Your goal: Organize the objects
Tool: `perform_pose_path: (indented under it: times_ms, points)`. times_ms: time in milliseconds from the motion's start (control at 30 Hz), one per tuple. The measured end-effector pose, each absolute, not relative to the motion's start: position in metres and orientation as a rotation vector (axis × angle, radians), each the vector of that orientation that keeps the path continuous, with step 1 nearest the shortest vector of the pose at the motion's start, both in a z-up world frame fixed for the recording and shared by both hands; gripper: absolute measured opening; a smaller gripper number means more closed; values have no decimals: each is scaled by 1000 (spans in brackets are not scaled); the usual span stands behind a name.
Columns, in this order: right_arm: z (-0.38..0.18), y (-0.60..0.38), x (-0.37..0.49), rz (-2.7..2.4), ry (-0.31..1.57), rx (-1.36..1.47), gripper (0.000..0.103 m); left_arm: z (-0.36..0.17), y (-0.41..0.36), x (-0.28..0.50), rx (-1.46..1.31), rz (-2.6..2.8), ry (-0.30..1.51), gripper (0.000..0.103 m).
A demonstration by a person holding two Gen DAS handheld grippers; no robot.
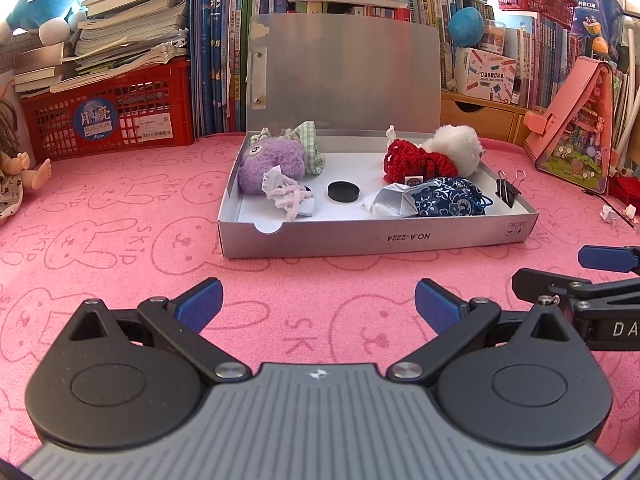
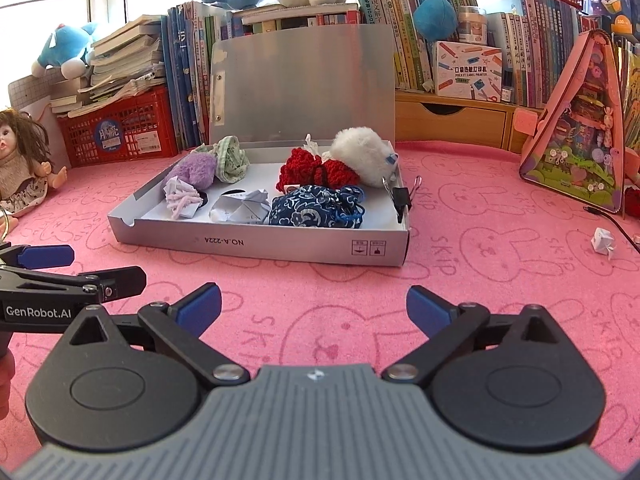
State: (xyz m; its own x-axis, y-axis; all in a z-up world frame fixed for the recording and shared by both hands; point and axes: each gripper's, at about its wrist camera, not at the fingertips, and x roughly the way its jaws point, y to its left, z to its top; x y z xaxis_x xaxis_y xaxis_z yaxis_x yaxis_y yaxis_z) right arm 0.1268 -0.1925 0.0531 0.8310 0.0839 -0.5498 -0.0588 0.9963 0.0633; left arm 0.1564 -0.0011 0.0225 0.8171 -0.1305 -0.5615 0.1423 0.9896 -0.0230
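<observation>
A grey open box (image 1: pixel 360 240) (image 2: pixel 256 246) stands on the pink mat with its lid up. Inside lie a purple plush (image 1: pixel 270 164) (image 2: pixel 196 170), a green checked cloth (image 1: pixel 312 148), a black puck (image 1: pixel 344 191), a red knitted piece (image 1: pixel 416 164) (image 2: pixel 316 170), a white plush (image 1: pixel 456 146) (image 2: pixel 360 152), a blue patterned pouch (image 1: pixel 448 200) (image 2: pixel 316 210) and crumpled papers (image 1: pixel 290 198) (image 2: pixel 240 208). A black binder clip (image 1: pixel 507 192) (image 2: pixel 402 198) sits on the box's right wall. My left gripper (image 1: pixel 318 304) and right gripper (image 2: pixel 314 306) are both open and empty, in front of the box.
A small folded paper (image 2: pixel 602 242) lies on the mat at right. A pink triangular toy house (image 2: pixel 580 128) stands at right, a red crate (image 1: pixel 108 116) and a doll (image 2: pixel 24 160) at left. Books line the back.
</observation>
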Motion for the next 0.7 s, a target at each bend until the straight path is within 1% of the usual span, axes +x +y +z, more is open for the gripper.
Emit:
perform_pose_path:
  times_ms: [333,467,700]
  points:
    - [31,-191,120,52,649,-26,103,1,2,153,19,-104,682,103]
    - [28,-187,123,42,667,-46,103,-2,-1,152,43,-97,678,103]
    - [26,-193,125,52,684,-1,103,-2,-2,153,40,-95,680,103]
